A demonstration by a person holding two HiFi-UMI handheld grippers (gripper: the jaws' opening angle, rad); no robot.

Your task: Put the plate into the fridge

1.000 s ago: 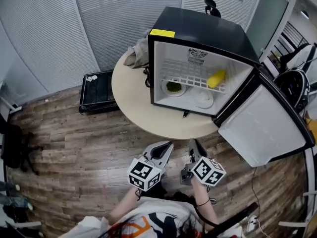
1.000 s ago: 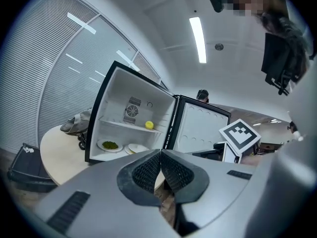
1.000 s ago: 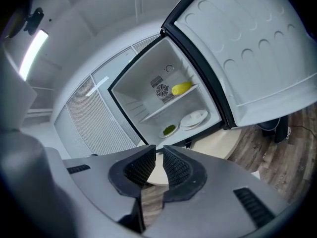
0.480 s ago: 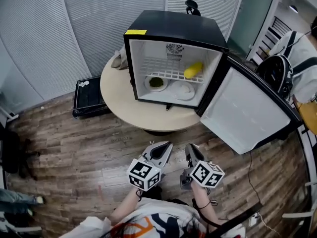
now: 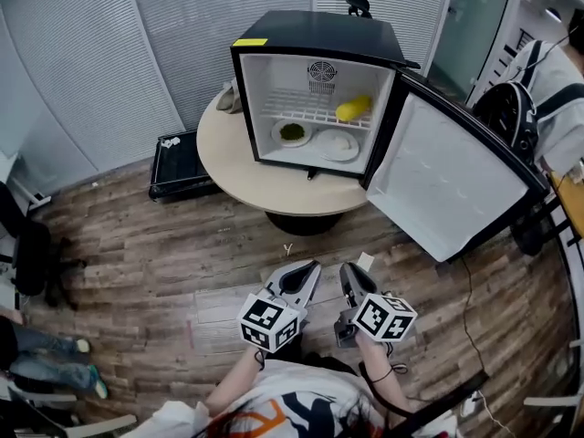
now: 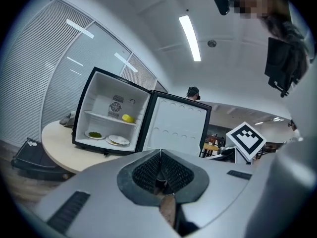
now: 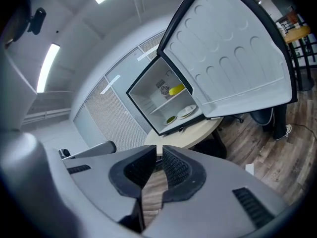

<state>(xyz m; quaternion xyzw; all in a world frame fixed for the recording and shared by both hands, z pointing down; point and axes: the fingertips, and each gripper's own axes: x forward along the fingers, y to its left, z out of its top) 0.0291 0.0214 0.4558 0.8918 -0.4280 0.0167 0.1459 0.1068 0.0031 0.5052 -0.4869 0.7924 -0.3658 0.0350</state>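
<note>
white plate [image 5: 338,144]: lay flat and face up on the fridge floor, right of centre; being round, it showed no long axis
plate with green food [image 5: 292,133]: also flat on the fridge floor, just left of the white plate; from the head view i could not tell if the rims touched
yellow item [image 5: 354,108]: lay on the wire shelf [image 5: 306,114] above the plates, its long axis slanting from front left to back right; too small to name
fridge [image 5: 315,33]: small, black outside and white inside, standing on the worktop with its opening facing the person
fridge door [image 5: 456,185]: hinged on the right and swung wide open, its white inner face showing
worktop [image 5: 239,167]: round and pale, on a dark central foot; a bundle of beige cloth [image 5: 230,101] lay on it behind the fridge's left side
left tongs [image 5: 308,268]: held low and close to the person, well short of the worktop, tips together with nothing between them
right tongs [image 5: 350,272]: just beside the left pair, pointing the same way, drawn all but together and empty
floor [image 5: 137,254]: wood-look planks, with a scrap of white paper [image 5: 365,261] just ahead of the right tongs
black case [image 5: 178,164]: flat on the floor to the worktop's left
room: grey slatted blinds [image 5: 173,44] behind the worktop; a person with a black backpack [image 5: 506,117] stood at the right edge
</note>
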